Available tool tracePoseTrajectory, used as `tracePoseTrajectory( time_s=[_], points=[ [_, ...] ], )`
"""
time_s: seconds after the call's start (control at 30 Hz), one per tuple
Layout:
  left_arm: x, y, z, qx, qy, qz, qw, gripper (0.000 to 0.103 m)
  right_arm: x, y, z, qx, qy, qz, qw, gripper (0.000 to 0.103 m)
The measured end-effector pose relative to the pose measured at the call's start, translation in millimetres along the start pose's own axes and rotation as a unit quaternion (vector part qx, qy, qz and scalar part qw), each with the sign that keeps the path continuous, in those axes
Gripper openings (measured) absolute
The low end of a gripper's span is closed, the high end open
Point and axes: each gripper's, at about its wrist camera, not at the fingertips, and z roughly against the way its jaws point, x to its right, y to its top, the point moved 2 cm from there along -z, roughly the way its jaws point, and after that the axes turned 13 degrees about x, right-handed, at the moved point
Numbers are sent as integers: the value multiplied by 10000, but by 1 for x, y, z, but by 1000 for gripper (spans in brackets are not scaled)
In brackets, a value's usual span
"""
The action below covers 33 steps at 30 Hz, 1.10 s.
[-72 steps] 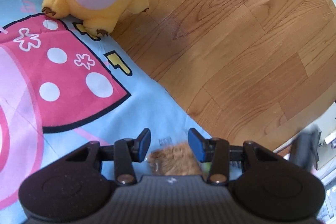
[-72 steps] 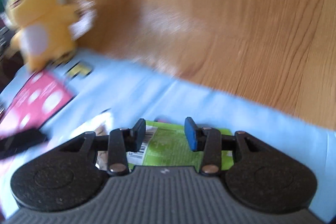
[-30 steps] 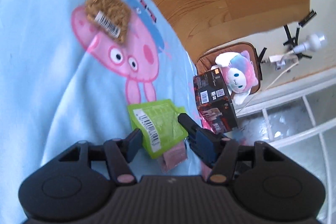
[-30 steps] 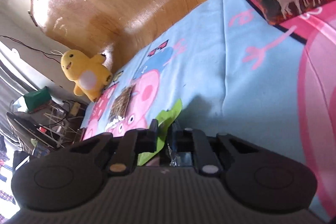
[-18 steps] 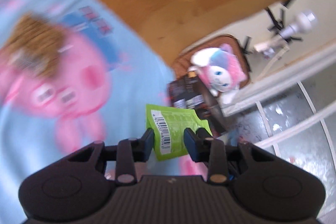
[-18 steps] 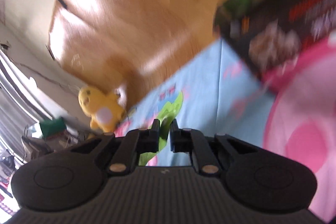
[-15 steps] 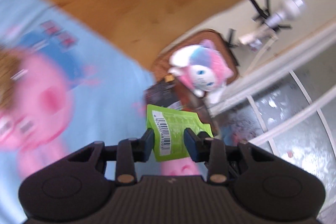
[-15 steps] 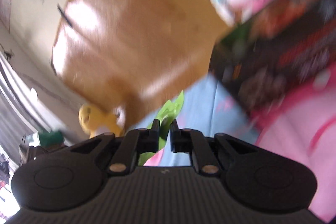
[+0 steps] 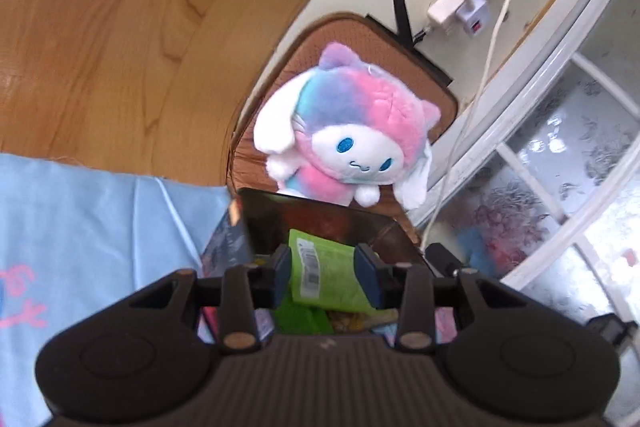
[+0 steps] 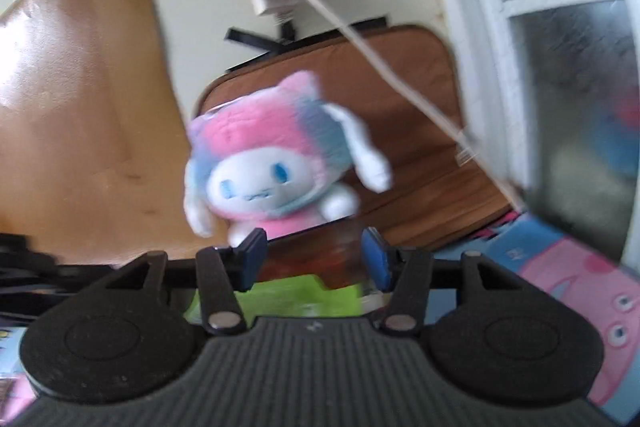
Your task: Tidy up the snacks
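My left gripper is open over a dark box that stands on the blue cartoon blanket. A green snack pouch with a barcode lies between its fingers inside the box, on top of other snacks. My right gripper is open and empty above the same box; the green pouch shows below its fingers. The right wrist view is blurred.
A pink and blue plush sits on a brown cushion right behind the box. A power strip and white cables hang on the wall. A white window frame is at right. Wooden floor lies at left.
Both grippers moved across the blanket to the dark box. My right gripper held the green pouch and has opened, letting it go into the box. My left gripper stayed open.
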Motion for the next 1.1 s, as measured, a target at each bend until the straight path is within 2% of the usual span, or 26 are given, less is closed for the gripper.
tracePoseTrajectory(
  time_s=[0.07, 0.1, 0.13, 0.2, 0.23, 0.27, 0.33, 0.43, 0.53, 0.57, 0.67, 0.73, 0.8, 0.83, 0.93, 1.1],
  points=[
    [-10, 5, 29, 172, 49, -63, 9998, 35, 4, 4, 18, 242, -40, -197, 9995, 56],
    [-14, 6, 45, 233, 98, -116, 9996, 35, 2, 7, 31, 378, 70, -292, 9988, 55],
    [-20, 6, 63, 269, 151, -162, 9994, 35, -7, 12, 47, 508, 276, -364, 9977, 55],
    [-33, 2, 100, 301, 231, -167, 9991, 36, -23, 10, 74, 439, 1037, -322, 9931, 55],
    [-40, -2, 117, 276, 271, -137, 9992, 40, -34, 5, 83, 200, 1475, -283, 9884, 56],
    [-46, -8, 133, 248, 312, -85, 9992, 42, -44, -6, 89, -238, 2003, -278, 9791, 56],
    [-59, -22, 160, 110, 406, 82, 9991, 43, -63, -36, 99, -1169, 2812, -371, 9518, 56],
    [-78, -49, 190, -119, 511, 399, 9978, 43, -91, -82, 112, -2244, 3289, -184, 9171, 56],
    [-93, -73, 207, -237, 518, 812, 9951, 43, -112, -110, 118, -2667, 3350, 141, 9036, 57],
    [-97, -79, 210, -263, 499, 940, 9940, 43, -117, -109, 121, -2554, 3338, 301, 9069, 56],
    [-104, -96, 215, -348, 426, 1192, 9913, 43, -130, -112, 118, -2765, 3418, 270, 8978, 56],
    [-106, -104, 217, -407, 393, 1273, 9903, 43, -141, -115, 120, -2715, 3445, 519, 8972, 57],
    [-107, -109, 218, -437, 365, 1323, 9896, 48, -151, -114, 130, -2575, 3479, 966, 8963, 47],
    [-107, -110, 220, -393, 357, 1316, 9899, 53, -154, -111, 135, -2491, 3477, 1047, 8978, 43],
    [-109, -110, 222, -353, 331, 1370, 9894, 55, -150, -105, 146, -2239, 3455, 1030, 9055, 33],
    [-116, -111, 220, -360, 273, 1656, 9852, 59, -153, -100, 163, -1636, 3303, 1438, 9184, 31]
  ],
)
